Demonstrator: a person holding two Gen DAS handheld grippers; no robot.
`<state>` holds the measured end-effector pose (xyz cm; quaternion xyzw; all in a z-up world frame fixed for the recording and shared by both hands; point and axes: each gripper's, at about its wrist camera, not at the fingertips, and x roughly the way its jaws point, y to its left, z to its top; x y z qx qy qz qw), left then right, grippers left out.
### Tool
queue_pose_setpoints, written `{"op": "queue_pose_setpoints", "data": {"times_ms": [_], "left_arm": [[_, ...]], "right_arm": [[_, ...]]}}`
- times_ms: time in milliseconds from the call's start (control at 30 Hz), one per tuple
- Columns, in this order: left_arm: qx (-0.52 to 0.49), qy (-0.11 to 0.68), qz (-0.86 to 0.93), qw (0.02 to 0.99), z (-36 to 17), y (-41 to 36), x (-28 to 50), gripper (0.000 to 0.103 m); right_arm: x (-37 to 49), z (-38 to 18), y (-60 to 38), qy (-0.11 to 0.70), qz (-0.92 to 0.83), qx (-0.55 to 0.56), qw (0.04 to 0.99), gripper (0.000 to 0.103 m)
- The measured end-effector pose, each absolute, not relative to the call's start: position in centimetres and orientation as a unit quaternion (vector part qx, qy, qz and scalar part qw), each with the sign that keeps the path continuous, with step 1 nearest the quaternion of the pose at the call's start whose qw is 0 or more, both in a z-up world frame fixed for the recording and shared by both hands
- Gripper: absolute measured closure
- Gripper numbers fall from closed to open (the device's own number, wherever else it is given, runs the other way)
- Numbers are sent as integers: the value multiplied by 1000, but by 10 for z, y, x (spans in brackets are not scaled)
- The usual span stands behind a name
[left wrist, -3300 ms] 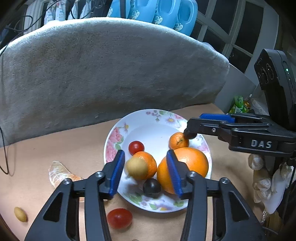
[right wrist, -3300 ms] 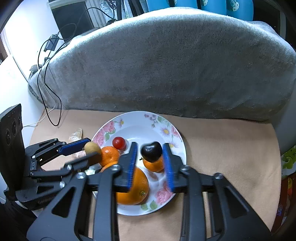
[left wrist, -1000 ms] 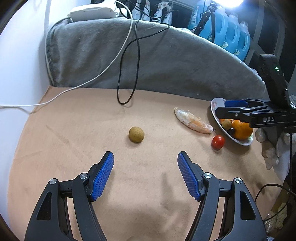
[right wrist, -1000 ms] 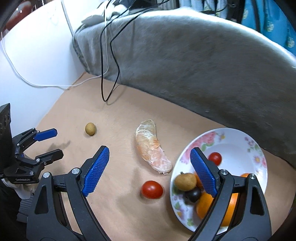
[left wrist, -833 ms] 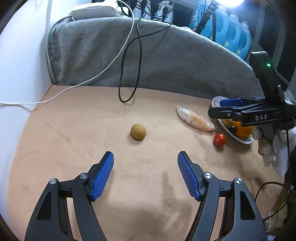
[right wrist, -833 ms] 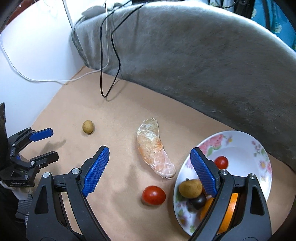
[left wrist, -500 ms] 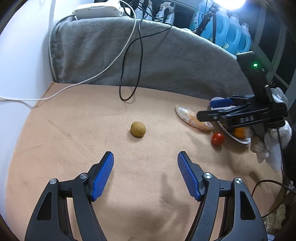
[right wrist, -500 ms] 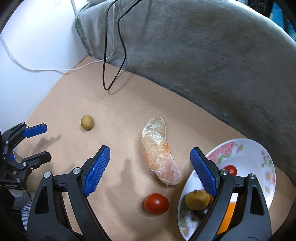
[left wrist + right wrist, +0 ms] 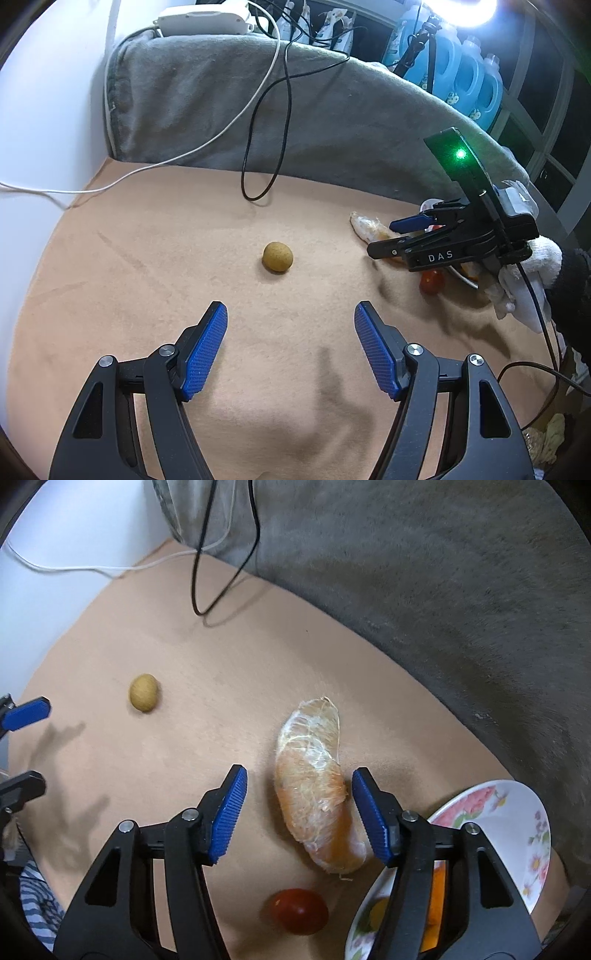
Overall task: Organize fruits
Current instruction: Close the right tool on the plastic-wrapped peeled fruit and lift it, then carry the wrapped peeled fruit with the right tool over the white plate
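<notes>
My right gripper (image 9: 298,814) straddles a peeled citrus segment (image 9: 314,794), jaws just closing, not yet pressing.
Soft, tearable: I'd pinch mid-body. Left gripper (image 9: 291,350) gapes empty, longan (image 9: 277,257) at 12 o'clock.

Bare tan mat (image 9: 155,258) around small brown fruit (image 9: 277,257), black cable loop (image 9: 258,177) behind

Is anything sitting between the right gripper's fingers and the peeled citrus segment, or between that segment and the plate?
Nothing visible does. The right gripper has just been closing, its fingers straddling the peeled citrus segment without pressing it. The floral plate lies just beyond, bare cloth between. The red tomato sits nearer the camera, off that line.
</notes>
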<state>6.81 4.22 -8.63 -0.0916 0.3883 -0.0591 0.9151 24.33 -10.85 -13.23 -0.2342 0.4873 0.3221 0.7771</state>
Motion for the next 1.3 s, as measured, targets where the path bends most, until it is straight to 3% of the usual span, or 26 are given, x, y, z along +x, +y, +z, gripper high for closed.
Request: {"op": "queue_pose_setpoints", "data": {"times_ms": [300,867,1300], "left_arm": [[-92,392,-55,914,-89,41,71,32],[-89,386,-56,917,-84,36,68,32],[-83,382,-69,918,-78,21,68,32]], "right_arm": [[253,-142,-109,499,324,-225,772,61],[243,-127,-115,483,330,-184,790,63],[216,-85,-144,453,338,-150,811,63]]}}
